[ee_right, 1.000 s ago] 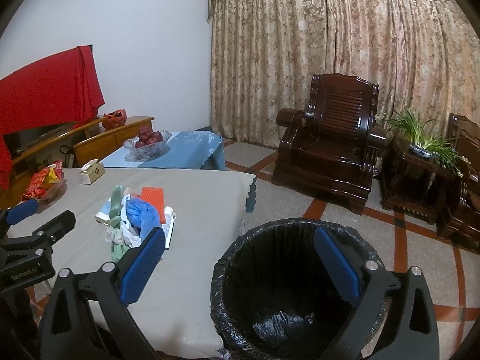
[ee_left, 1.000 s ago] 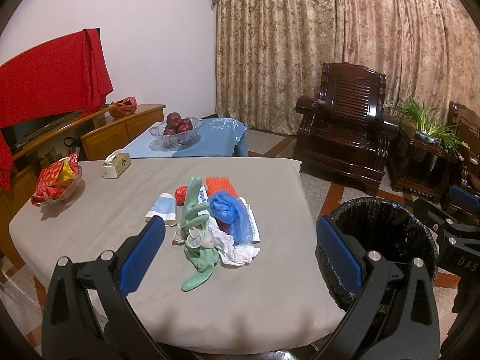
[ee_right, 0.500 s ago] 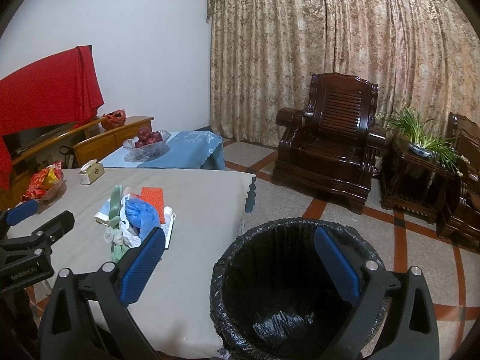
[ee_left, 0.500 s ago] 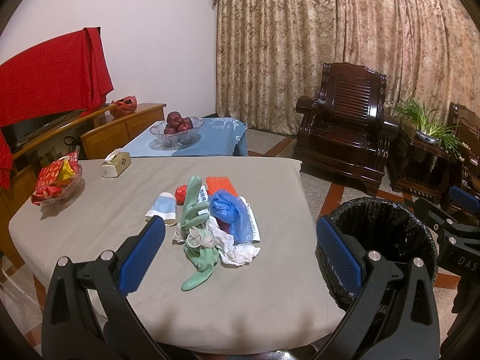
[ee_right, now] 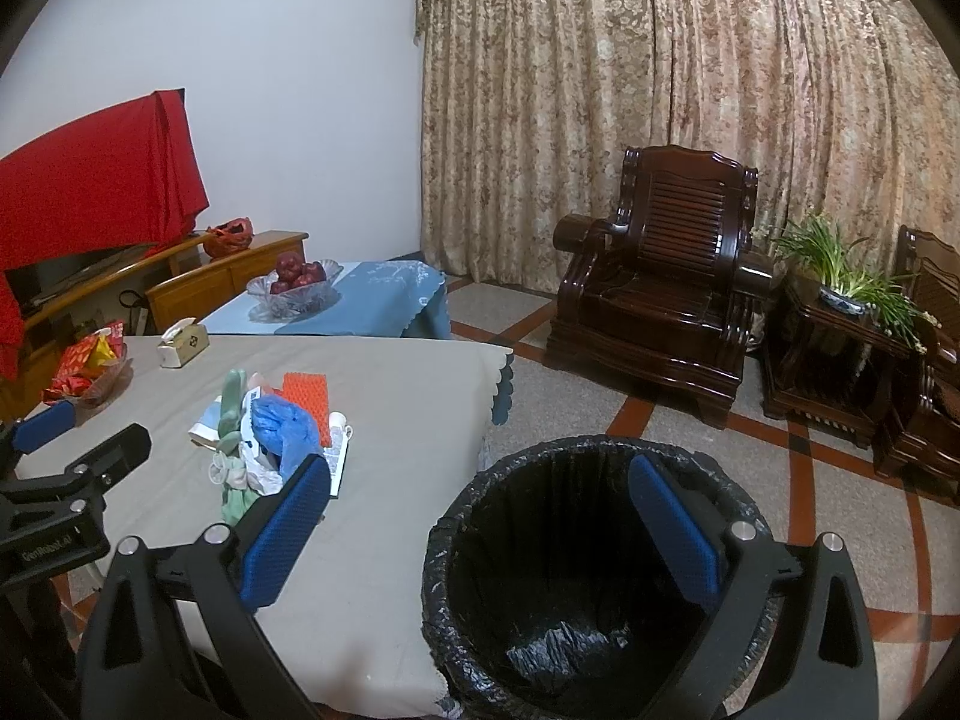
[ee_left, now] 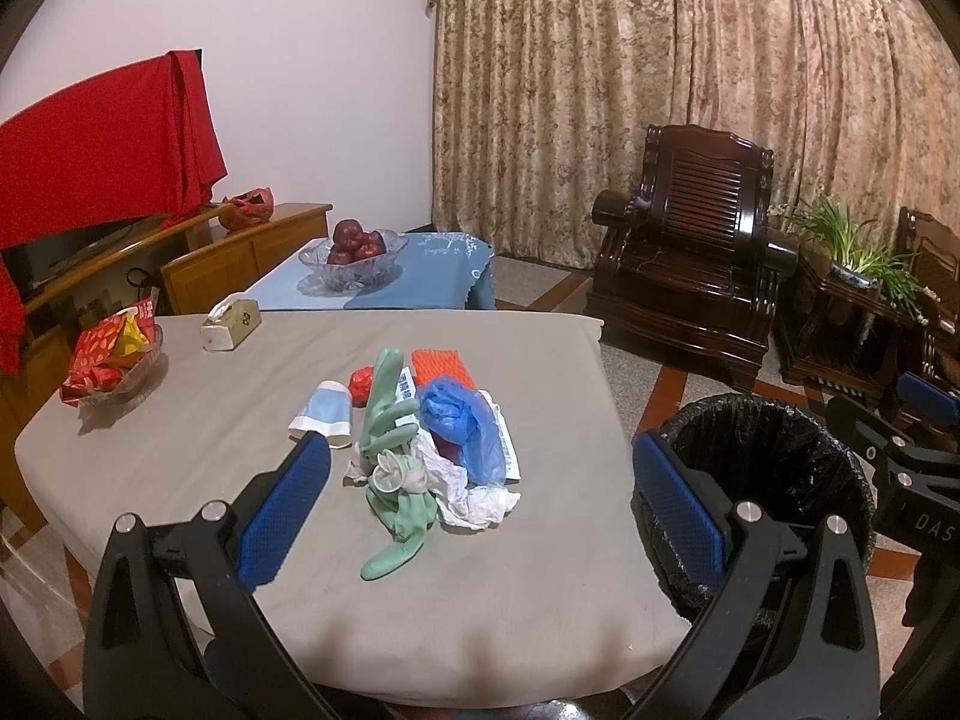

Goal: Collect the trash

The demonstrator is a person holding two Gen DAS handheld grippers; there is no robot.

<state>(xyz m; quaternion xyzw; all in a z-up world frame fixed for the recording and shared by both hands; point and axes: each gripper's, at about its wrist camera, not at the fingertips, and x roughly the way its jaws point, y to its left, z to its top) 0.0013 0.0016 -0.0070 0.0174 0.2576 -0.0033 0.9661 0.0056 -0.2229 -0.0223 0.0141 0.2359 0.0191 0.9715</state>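
Observation:
A heap of trash lies mid-table: a green rubber glove (ee_left: 393,462), a blue plastic bag (ee_left: 465,420), crumpled white paper (ee_left: 480,501), an orange packet (ee_left: 441,366), a small red ball (ee_left: 362,383) and a pale blue cup (ee_left: 324,414). The heap also shows in the right wrist view (ee_right: 276,432). A bin with a black liner (ee_right: 576,570) stands on the floor right of the table (ee_left: 180,420). My left gripper (ee_left: 480,510) is open and empty, above the table's near side. My right gripper (ee_right: 480,531) is open and empty, above the bin's near rim.
A snack bowl (ee_left: 114,360) and a tissue box (ee_left: 231,324) sit at the table's far left. A fruit bowl (ee_left: 354,255) stands on a blue-clothed table behind. Dark wooden armchairs (ee_left: 690,258) and a plant stand (ee_left: 852,300) are beyond the bin.

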